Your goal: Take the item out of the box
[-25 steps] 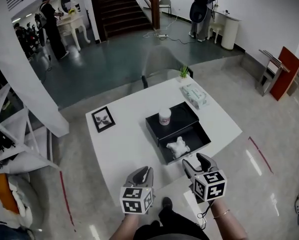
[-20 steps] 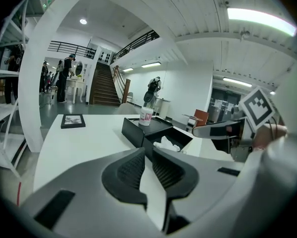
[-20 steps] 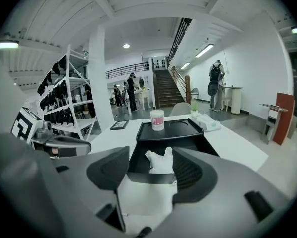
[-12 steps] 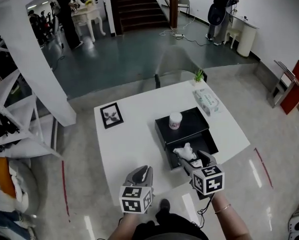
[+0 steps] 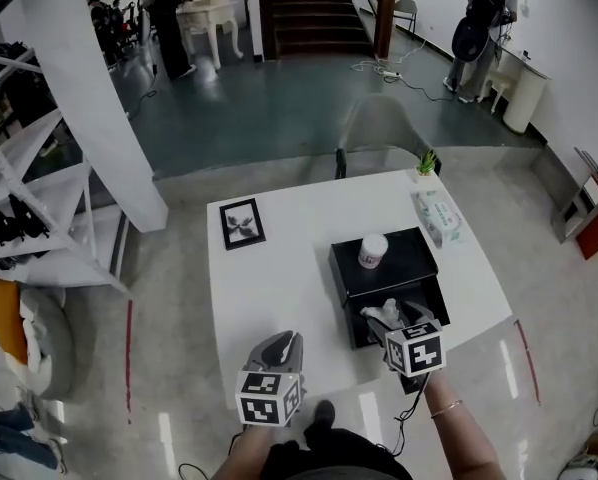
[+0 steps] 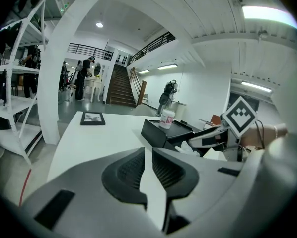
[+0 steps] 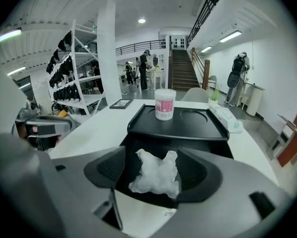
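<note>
A black box (image 5: pixel 397 258) sits on the white table (image 5: pixel 279 288), its drawer pulled out toward me. In the drawer lies a crumpled white item (image 5: pixel 382 314). My right gripper (image 5: pixel 401 320) reaches into the drawer, its jaws opening. In the right gripper view the white item (image 7: pixel 156 168) lies between the wide jaws of the right gripper (image 7: pixel 155 176), and the pads do not press on it. My left gripper (image 5: pixel 285 346) hovers at the table's front edge, shut and empty. In the left gripper view the left gripper (image 6: pixel 147 168) points at the box (image 6: pixel 156 132).
A white cup (image 5: pixel 373 251) stands on the box lid. A framed picture (image 5: pixel 242 222) lies at the table's far left, with a tissue pack (image 5: pixel 439 218) and a small plant (image 5: pixel 426 162) at the far right. A chair (image 5: pixel 379 128) stands behind the table.
My right gripper has moved forward from the table's front edge into the drawer and now brackets the white item. The left gripper has stayed where it was.
</note>
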`<state>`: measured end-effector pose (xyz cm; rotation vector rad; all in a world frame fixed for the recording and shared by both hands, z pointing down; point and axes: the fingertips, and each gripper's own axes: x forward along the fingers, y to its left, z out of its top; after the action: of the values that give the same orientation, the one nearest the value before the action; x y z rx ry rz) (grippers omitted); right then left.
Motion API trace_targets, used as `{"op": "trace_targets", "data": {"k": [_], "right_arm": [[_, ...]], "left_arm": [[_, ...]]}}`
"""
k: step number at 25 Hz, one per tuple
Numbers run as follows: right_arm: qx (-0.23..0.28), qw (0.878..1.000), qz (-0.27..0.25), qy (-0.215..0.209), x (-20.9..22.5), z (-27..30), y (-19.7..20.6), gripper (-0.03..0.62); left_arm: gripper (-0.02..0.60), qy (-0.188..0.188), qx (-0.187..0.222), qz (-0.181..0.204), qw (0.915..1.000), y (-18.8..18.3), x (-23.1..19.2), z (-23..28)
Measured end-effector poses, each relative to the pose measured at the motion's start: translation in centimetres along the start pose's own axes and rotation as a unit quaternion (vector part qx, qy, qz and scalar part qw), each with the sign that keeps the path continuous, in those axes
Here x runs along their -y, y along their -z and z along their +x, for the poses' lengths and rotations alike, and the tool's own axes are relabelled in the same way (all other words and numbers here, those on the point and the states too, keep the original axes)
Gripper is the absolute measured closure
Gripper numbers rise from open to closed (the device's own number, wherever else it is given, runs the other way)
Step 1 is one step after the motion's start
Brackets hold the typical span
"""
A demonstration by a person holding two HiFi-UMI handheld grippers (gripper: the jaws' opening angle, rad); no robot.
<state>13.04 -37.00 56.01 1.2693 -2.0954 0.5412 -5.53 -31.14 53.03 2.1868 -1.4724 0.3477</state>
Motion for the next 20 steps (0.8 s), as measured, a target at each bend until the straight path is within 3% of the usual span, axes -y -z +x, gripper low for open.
{"op": "trace_targets", "data": {"k": [12, 20], "right_arm": [[-0.088, 0.996, -0.031, -0.003, 0.7, 3.7, 2.2, 0.261], [-0.155, 0.985, -0.066, 0.016, 0.5, 4.3, 3.1, 0.252]], "left_arm": [[0.535, -0.026, -0.001, -0.025, 0.9994, -0.1, -2.3, 0.6], [0.535, -0.021, -0.006, -0.031, 0.9993, 0.3, -2.3, 1.0]]}}
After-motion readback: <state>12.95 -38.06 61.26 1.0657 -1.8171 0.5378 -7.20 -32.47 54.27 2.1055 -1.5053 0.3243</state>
